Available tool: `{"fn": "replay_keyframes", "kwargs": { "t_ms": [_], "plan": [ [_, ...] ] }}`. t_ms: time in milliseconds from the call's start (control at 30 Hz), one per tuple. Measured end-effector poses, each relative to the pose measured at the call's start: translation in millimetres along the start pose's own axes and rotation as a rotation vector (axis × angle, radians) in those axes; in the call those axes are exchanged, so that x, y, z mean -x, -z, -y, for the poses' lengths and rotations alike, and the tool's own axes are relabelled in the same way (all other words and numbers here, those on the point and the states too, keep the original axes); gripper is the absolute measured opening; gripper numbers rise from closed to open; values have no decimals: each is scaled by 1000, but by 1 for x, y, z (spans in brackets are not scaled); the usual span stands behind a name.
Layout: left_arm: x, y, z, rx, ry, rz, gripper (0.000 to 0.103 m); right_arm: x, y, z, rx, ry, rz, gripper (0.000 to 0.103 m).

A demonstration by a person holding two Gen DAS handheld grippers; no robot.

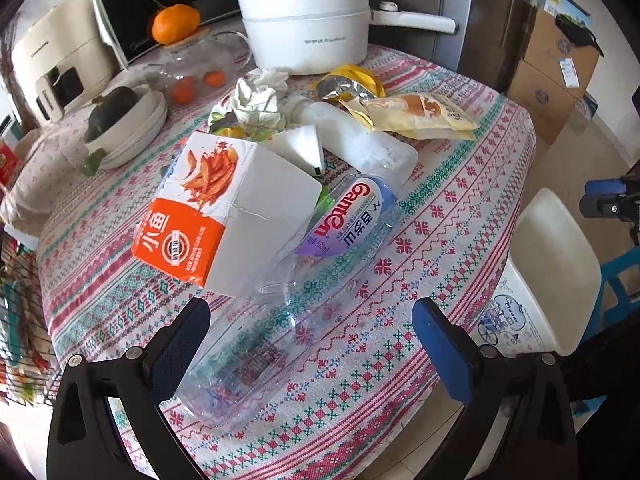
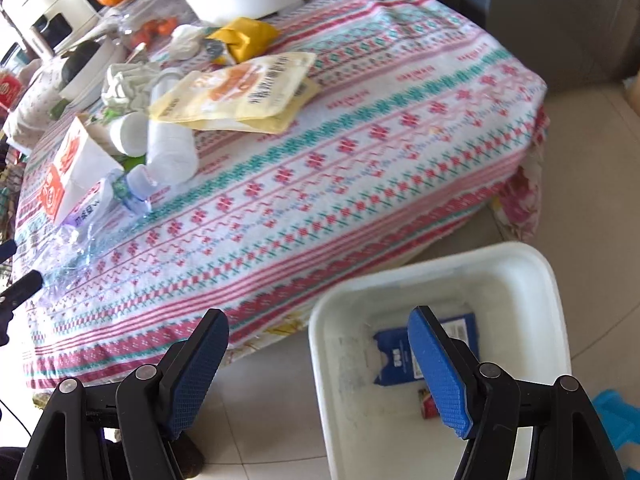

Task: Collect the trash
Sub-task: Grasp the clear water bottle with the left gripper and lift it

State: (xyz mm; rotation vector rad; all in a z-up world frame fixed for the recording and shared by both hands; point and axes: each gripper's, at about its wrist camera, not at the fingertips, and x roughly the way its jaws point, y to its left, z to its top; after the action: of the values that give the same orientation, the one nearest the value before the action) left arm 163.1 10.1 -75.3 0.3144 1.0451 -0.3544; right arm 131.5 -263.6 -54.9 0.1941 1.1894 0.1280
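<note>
- Clear plastic bottle (image 1: 280, 300) lies near the bench (image 1: 400, 380) front edge, its long side pointing away from my left tongs (image 1: 310, 316), spread wide around its bottom end.
- My right tongs (image 2: 318, 332), spread and holding nothing, hang over the white bin (image 2: 440, 264).

Black jaws — blue pads (image 2: 440, 372), silver screws (image 2: 146, 372)

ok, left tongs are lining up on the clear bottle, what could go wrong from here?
1. The orange box leans on the clear bottle; lifting the bottle may tip or drag the box.
2. The bottle looks crushed and slick, so it may squirt out of the open left tongs as they close.
3. The bin sits on the floor beyond the table edge, so an early release could miss it.
</note>
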Motion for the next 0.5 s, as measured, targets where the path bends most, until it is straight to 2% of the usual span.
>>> {"fn": "replay_keyframes", "kwargs": {
  "t_ms": [133,367,500],
  "plan": [
    [-19,-11,12,-64,-22,-43,95,1,-3,-12,45,31,17,78],
    [-51,-22,24,-133,-130,-141,82,2,-9,-22,99,86,46,79],
    [-56,-23,27,-147,-169,-160,82,2,-9,-24,102,93,47,79]
  ]
}}
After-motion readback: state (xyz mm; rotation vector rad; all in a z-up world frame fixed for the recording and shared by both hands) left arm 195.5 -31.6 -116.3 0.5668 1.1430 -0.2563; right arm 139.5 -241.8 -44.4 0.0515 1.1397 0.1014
